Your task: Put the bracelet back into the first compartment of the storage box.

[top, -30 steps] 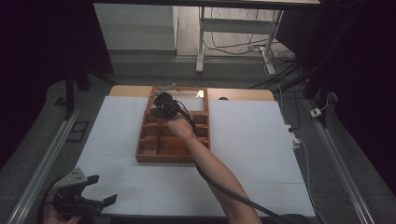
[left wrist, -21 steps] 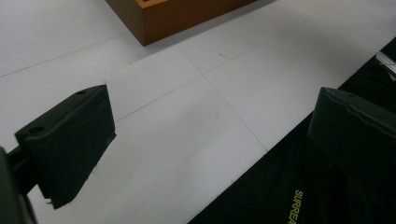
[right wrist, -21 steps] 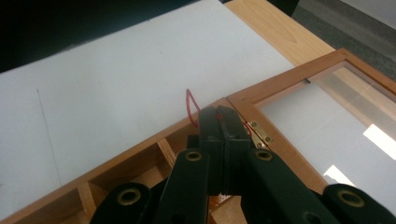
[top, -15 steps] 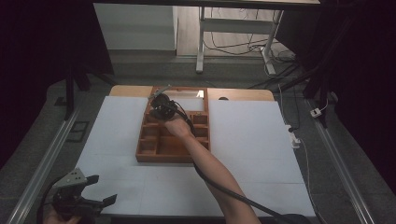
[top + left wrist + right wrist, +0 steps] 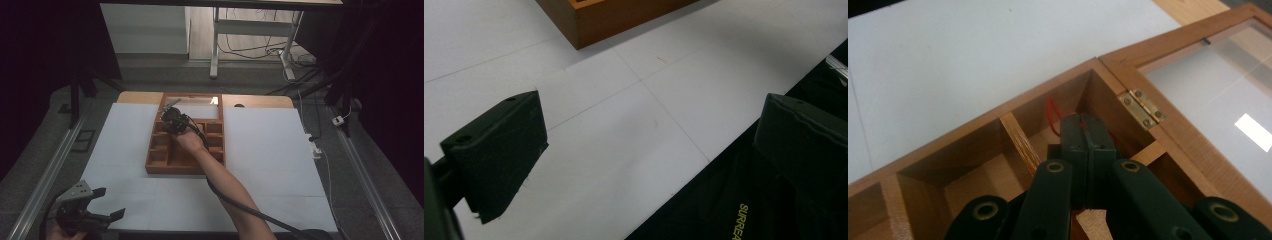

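While the right gripper (image 5: 1083, 125) dips its closed jaws, pinching a thin red string (image 5: 1050, 112), into the compartmented wooden box (image 5: 162, 167) at frame centre, release remains; the left gripper (image 5: 95, 207) idles wide open and empty, lower left.

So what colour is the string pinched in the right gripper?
Red string; clearest in the right gripper view.

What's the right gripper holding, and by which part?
Right gripper, jaws shut, pinches a thin red string in the wooden compartment box; the gripped part is hidden.

Wooden box (image 5: 167, 165) dividers crowd the right tool (image 5: 1085, 132), red item (image 5: 1050, 112) perhaps string, white mat (image 5: 270, 150) open
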A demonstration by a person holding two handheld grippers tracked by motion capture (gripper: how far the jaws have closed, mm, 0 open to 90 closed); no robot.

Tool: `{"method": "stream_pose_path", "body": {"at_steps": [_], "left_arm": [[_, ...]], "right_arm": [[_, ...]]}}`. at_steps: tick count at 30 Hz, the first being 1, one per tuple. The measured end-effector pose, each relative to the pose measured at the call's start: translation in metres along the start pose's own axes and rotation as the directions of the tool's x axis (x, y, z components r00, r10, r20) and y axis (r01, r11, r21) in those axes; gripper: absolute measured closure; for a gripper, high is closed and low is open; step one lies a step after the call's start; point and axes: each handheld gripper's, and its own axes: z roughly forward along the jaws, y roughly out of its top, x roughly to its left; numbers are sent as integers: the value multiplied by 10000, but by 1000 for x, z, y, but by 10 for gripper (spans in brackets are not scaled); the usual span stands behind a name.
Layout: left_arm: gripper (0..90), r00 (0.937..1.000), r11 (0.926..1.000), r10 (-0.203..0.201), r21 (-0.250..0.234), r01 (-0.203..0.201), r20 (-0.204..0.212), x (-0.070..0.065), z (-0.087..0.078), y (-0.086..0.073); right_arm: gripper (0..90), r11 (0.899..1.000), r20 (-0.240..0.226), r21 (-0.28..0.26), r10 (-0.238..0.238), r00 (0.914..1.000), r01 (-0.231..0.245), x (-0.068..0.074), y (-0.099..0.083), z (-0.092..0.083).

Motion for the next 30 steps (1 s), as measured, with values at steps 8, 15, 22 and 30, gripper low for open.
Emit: {"method": "stream_pose_path", "body": {"at_steps": [8,15,22,30], "left_arm": [[8,10000,10000,25,1,-25,-13,0,0,0],[8,10000,10000,29,-11,-29,-17,0,0,0],[8,10000,10000,57,19,-57,6,0,0,0],[8,9999,9999,102,25,-102,-7,0,0,0]], "right_arm": [[886,9998,-40,205,85,10000,-84,2,-5,8],[836,9998,34,197,93,10000,-93,2,-4,9],[771,9998,-3,75,165,9999,-165,1,0,5],[658,9997,-16,-67,233,9997,-234,2,7,-3]]}}
